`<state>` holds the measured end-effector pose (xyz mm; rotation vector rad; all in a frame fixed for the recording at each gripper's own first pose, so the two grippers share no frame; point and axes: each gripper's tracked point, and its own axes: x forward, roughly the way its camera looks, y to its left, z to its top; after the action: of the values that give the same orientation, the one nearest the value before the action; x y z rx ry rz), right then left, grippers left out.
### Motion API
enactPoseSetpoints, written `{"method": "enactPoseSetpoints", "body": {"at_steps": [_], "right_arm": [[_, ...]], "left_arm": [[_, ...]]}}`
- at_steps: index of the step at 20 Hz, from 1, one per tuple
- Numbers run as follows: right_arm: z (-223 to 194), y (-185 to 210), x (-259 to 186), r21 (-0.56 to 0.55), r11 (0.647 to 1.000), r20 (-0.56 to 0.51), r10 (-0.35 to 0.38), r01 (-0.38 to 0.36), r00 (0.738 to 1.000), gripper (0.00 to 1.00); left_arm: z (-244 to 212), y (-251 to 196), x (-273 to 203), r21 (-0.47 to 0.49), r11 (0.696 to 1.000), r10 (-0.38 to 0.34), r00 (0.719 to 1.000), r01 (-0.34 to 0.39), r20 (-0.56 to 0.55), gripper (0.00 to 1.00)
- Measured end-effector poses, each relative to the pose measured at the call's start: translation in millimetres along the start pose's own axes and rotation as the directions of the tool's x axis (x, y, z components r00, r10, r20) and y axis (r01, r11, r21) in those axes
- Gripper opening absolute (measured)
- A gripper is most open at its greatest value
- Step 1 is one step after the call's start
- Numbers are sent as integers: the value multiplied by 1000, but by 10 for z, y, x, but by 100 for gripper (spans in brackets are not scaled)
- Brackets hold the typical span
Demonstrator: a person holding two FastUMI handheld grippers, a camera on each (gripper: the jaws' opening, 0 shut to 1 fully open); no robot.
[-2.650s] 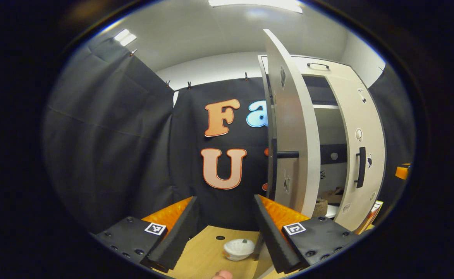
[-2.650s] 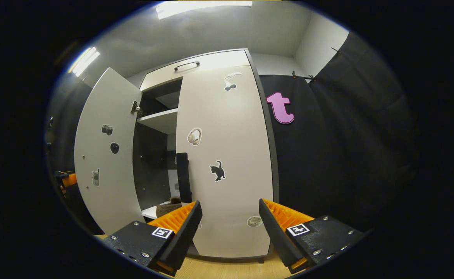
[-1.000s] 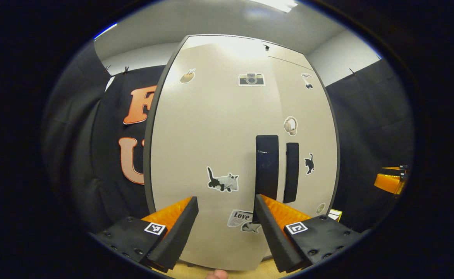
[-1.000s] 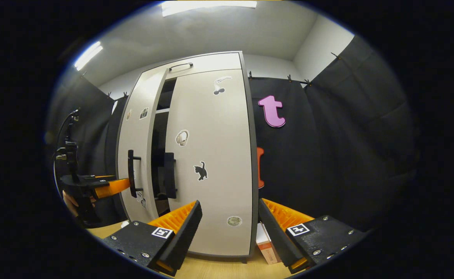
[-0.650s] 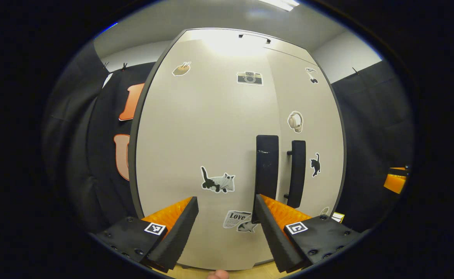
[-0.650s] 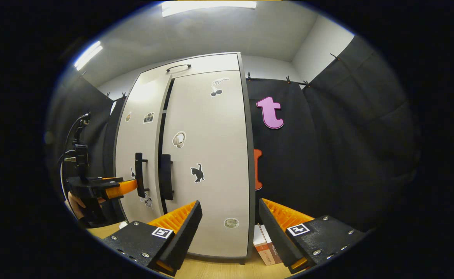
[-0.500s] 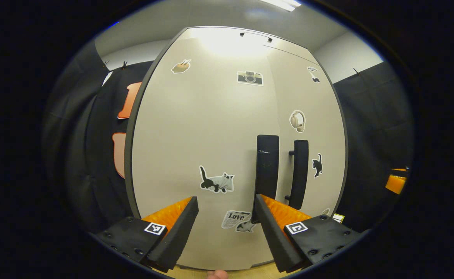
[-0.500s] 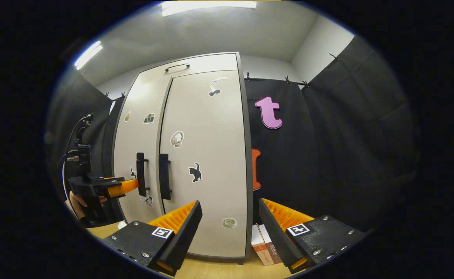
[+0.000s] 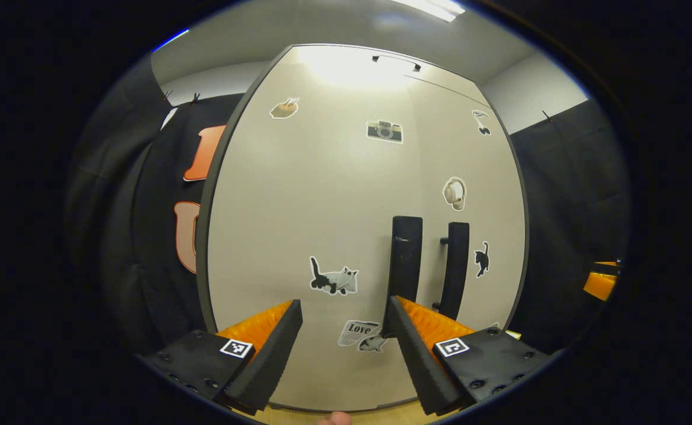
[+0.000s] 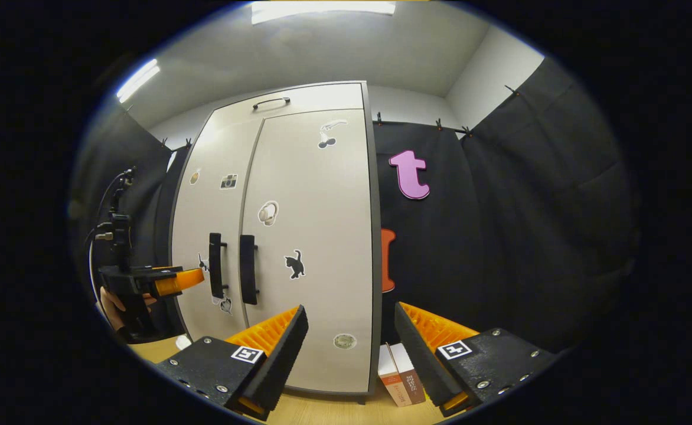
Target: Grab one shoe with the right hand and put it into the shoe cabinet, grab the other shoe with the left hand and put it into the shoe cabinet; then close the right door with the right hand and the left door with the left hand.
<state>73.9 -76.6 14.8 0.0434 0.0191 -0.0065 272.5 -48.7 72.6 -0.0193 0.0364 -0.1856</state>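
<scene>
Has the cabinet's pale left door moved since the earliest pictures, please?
Yes. The pale left door swung shut; it now lies flush beside the right door, handles side by side.

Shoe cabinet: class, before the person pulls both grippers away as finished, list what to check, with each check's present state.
1. Right door flush with the cabinet: ok.
2. Left door flush, no gap at the seam: ok.
3. Left gripper open, gripping nothing: ok.
4. Right gripper open, back from the doors: ok.
5. Both shoes inside: cannot tell, doors hide them.
6. Box beside the cabinet, apart from the doors: ok.
</scene>
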Motion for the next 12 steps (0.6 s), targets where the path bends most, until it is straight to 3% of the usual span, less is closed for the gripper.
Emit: {"method": "enactPoseSetpoints", "body": {"at_steps": [12], "right_arm": [[-21, 320, -88, 10, 998, 11, 58, -58, 998, 92]], "left_arm": [[302, 2, -703, 9, 1000, 1, 999, -2, 51, 96]]}}
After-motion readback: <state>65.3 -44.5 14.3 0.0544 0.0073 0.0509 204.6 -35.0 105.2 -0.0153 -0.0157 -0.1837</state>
